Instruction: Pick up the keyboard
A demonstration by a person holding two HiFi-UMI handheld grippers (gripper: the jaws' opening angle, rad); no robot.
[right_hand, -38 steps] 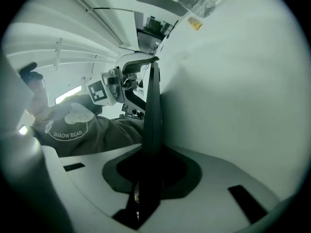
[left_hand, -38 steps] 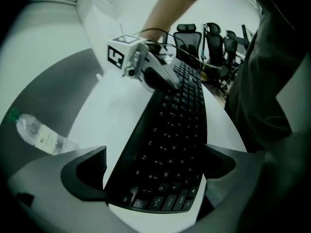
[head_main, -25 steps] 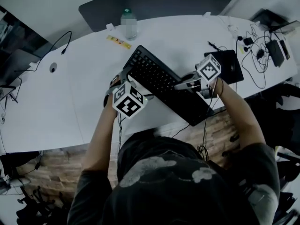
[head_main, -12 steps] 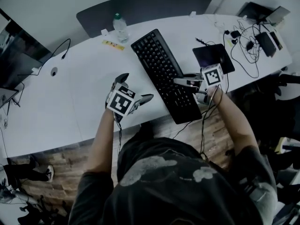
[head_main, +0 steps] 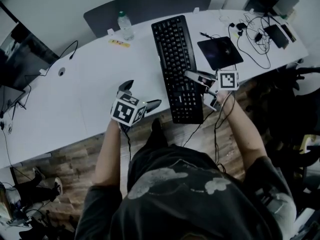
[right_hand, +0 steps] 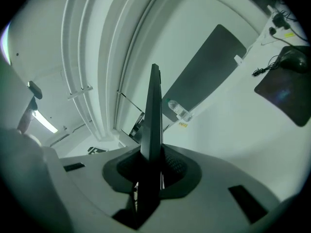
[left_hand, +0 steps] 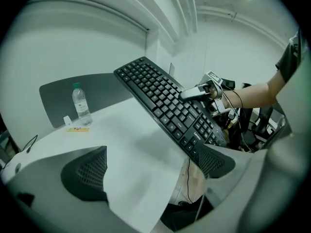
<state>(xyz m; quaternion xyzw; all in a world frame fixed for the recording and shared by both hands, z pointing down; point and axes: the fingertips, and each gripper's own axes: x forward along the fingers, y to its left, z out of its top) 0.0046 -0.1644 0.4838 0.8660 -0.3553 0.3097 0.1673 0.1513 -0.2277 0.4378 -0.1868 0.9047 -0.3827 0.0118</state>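
Observation:
The black keyboard (head_main: 177, 66) is off the white table (head_main: 75, 99), held along its right edge by my right gripper (head_main: 191, 76), which is shut on it. In the right gripper view the keyboard (right_hand: 154, 115) stands edge-on, clamped between the pads (right_hand: 172, 166). The left gripper view shows the keyboard (left_hand: 165, 103) tilted in the air above the table, with the right gripper (left_hand: 192, 93) on its far edge. My left gripper (head_main: 142, 93) hovers over the table's near edge, left of the keyboard and apart from it. It is open, with nothing between its fingers (left_hand: 85, 174).
A water bottle (head_main: 124, 25) and a yellow strip (head_main: 116, 43) sit at the table's back, in front of a dark grey panel (head_main: 150, 6). A black mouse pad (head_main: 220, 51) and tangled cables with chargers (head_main: 255, 34) lie at the right. Monitors (head_main: 15, 59) stand at the far left.
The right gripper has lifted the keyboard and swung it from a diagonal to nearly lengthwise away from me. The left gripper has drawn away leftward from the keyboard's end.

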